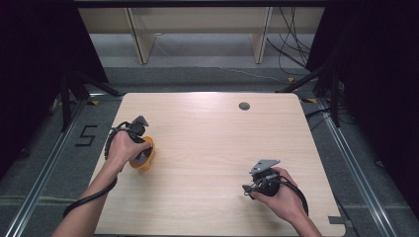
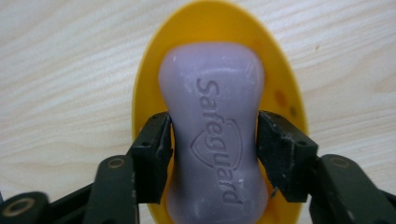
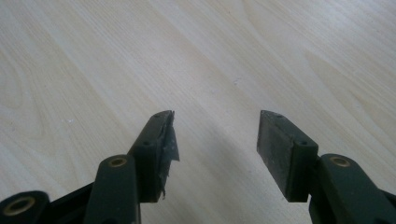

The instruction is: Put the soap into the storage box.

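Left gripper view: left hand-held gripper (image 2: 214, 154) clenches the purple Safeguard soap bar (image 2: 212, 135) in its yellow dish (image 2: 280, 70); slick soap may squirt free. Right hand-held gripper (image 3: 212, 149) gapes empty.

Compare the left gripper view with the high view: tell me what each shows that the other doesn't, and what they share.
Left gripper view alone: the purple soap bar, stamped "Safeguard", pinched at its waist between the left gripper's black fingers.

High view alone: the whole table with a grey round plug, the right gripper over bare wood, both of the person's forearms, and the floor with cables behind.

Both: the yellow soap dish on light wood.
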### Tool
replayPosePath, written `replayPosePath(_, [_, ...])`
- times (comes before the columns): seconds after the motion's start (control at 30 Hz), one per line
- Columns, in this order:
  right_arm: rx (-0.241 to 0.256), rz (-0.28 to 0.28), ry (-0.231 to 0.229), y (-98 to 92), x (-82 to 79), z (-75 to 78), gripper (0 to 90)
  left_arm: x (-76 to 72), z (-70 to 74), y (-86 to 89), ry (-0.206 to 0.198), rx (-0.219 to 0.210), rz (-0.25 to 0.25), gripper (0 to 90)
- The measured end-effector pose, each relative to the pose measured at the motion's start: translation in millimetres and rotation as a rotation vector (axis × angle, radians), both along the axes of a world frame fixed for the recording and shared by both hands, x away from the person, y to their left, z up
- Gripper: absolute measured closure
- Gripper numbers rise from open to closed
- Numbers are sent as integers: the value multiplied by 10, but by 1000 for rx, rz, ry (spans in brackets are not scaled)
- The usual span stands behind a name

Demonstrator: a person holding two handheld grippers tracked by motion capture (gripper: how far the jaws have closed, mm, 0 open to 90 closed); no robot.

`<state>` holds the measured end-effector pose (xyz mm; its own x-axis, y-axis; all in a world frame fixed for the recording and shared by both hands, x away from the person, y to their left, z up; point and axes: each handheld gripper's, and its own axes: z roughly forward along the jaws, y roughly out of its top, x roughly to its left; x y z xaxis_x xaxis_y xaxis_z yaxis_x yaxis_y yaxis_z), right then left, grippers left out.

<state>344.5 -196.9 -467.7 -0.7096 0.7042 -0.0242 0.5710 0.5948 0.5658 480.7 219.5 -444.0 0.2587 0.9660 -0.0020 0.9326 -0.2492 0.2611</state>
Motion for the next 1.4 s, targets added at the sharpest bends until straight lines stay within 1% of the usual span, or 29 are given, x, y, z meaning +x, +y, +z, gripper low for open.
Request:
replayPosePath(0.07, [0,-1,0,2,-1,0,463,5,45,18,-19,-1,-42,398])
replayPosePath(0.1, [0,0,1,2,-1,0,463,-21,53,-3,-28,-13,-19,388])
replayPosePath(0.13, [0,0,0,1,-1,0,463,-27,78,3,-37,-4,-39,381])
replayPosePath(0.17, [0,0,0,1,-1,0,463,-27,78,3,-37,-4,-39,360])
replayPosePath(0.2, [0,-1,0,1,-2,0,463,-35,98,23,-63,-5,-68,350])
replayPosePath(0.27, [3,-4,3,3,-5,-1,463,-47,111,27,-71,-12,-66,325])
replayPosePath(0.3, [4,-5,7,4,-6,-1,462,-67,152,37,-101,3,-70,317])
replayPosePath(0.33, [5,-6,6,4,-6,-2,462,-82,178,43,-115,11,-73,316])
replayPosePath(0.4, [0,-1,1,-1,-1,-2,461,-107,232,63,-116,10,-76,298])
replayPosePath(0.47, [-2,0,1,-1,1,-3,461,-140,278,83,-142,19,-77,287])
replayPosePath(0.57, [0,0,0,1,-1,-1,461,-208,343,118,-176,9,-78,283])
replayPosePath(0.63, [4,-5,6,3,-7,-2,461,-268,365,135,-210,3,-69,284])
replayPosePath(0.67, [14,-8,0,6,-6,-12,461,-301,379,146,-213,8,-69,284])
replayPosePath(0.7, [4,-6,7,1,-7,-2,461,-331,388,164,-222,9,-77,283])
replayPosePath(0.73, [4,-7,7,2,-7,-2,461,-358,395,188,-228,3,-91,283])
replayPosePath(0.8, [-1,-2,0,-1,-2,-1,461,-430,402,212,-241,-11,-77,279])
replayPosePath(0.83, [11,-5,-7,5,-2,-12,461,-460,408,237,-242,-17,-86,279])
replayPosePath(0.87, [-1,-1,0,0,-1,0,461,-494,403,258,-255,-23,-83,279])
replayPosePath(0.93, [6,-8,6,5,-7,0,461,-569,394,313,-273,-42,-86,279])
replayPosePath(0.97, [-3,2,-10,-4,3,-4,461,-594,389,336,-276,-45,-91,279])
replayPosePath(1.03, [-1,-2,-8,-5,2,-3,460,-662,354,380,-280,-82,-90,279])
replayPosePath(1.07, [4,-8,-3,-4,-1,-2,460,-699,337,403,-279,-87,-89,279])
replayPosePath(1.1, [0,-7,-7,-7,2,1,459,-699,337,403,-279,-87,-89,279])
replayPosePath(1.13, [0,-7,-7,-7,2,1,459,-735,312,427,-291,-88,-95,279])
replayPosePath(1.17, [3,-9,-4,-5,0,0,459,-811,277,460,-315,-82,-96,279])
replayPosePath(1.2, [3,-9,-3,-6,1,0,459,-849,256,475,-331,-88,-89,279])
replayPosePath(1.3, [2,-7,-7,-6,2,-5,459,-976,191,534,-387,-115,-80,280])
replayPosePath(1.37, [-1,-4,-12,-8,6,-5,457,-1076,103,554,-427,-129,-83,280])
replayPosePath(1.4, [3,-6,-7,-7,3,-5,456,-1133,41,555,-444,-146,-83,281])
